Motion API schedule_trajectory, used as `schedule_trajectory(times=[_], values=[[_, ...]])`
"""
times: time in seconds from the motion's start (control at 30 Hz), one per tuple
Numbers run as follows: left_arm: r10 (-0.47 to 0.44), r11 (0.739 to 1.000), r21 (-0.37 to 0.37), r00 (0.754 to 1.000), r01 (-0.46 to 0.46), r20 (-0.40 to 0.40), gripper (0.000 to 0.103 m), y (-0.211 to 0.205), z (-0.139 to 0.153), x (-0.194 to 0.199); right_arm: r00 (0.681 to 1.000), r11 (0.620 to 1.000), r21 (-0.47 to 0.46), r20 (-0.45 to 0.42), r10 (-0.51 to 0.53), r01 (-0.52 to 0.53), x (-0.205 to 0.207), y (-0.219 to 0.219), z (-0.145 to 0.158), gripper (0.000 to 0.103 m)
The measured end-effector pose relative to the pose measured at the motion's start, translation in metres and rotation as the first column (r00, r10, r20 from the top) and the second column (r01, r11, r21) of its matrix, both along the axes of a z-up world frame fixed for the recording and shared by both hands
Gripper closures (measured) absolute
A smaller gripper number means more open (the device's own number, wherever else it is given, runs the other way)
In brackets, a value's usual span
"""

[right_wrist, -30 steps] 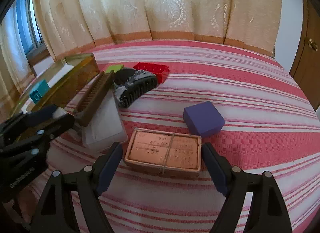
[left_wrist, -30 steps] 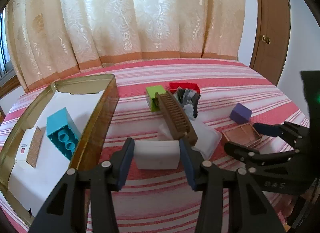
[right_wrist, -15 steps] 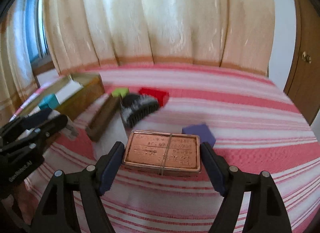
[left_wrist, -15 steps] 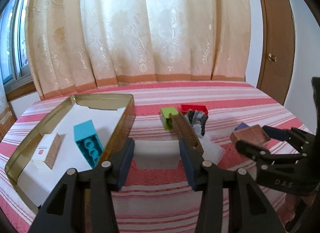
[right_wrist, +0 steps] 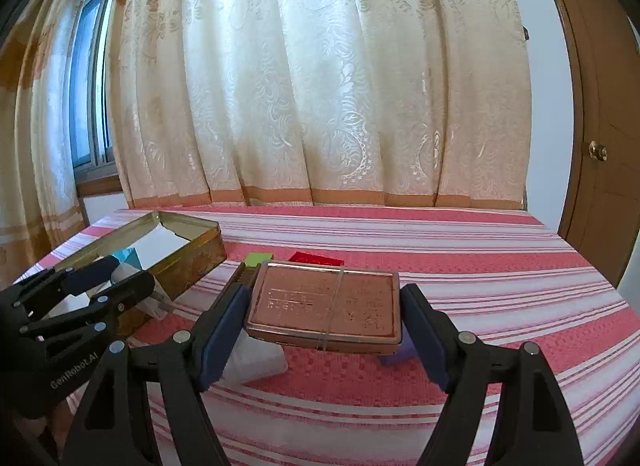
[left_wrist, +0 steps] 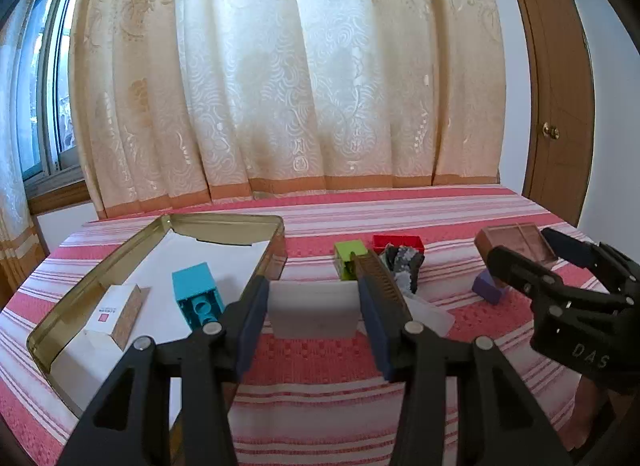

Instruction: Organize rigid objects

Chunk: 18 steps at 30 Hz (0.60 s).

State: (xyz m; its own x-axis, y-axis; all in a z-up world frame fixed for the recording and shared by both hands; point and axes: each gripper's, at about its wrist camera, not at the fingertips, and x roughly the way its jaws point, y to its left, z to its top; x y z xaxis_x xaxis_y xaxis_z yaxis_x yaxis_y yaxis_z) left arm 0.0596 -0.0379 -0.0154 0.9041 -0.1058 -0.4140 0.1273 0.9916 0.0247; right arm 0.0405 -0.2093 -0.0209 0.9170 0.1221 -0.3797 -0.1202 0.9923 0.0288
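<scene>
Both grippers hold a box above the pink striped bedspread.

Lower left, the gold metal tin holds a turquoise building brick; centre, the left gripper clamps a white rectangular box; right, the right gripper clamps a copper-coloured flat tin.

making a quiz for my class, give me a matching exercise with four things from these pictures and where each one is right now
Things:
1. white block
2. copper tin
3. teal brick
4. purple cube

Places:
A. inside the gold tray
B. on the striped cloth, under the raised right gripper
C. between the left gripper's pads
D. between the right gripper's pads, off the cloth

Pairs: 1-C, 2-D, 3-A, 4-B
</scene>
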Motion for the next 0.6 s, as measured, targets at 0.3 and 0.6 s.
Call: schedule_trajectory(times=[0.3,0.6], values=[[0.028,0.999,-0.025,0.999,-0.027,0.035,0.057,0.01,0.001,-0.005,0.994,0.999,0.035,0.107,-0.01,0.006,-0.013,0.004,0.007,0.024],[0.055,0.998,-0.026,0.995,-0.053,0.088,0.057,0.02,0.004,-0.012,0.991,1.0,0.019,0.135,0.019,-0.022,-0.014,0.021,0.008,0.024]])
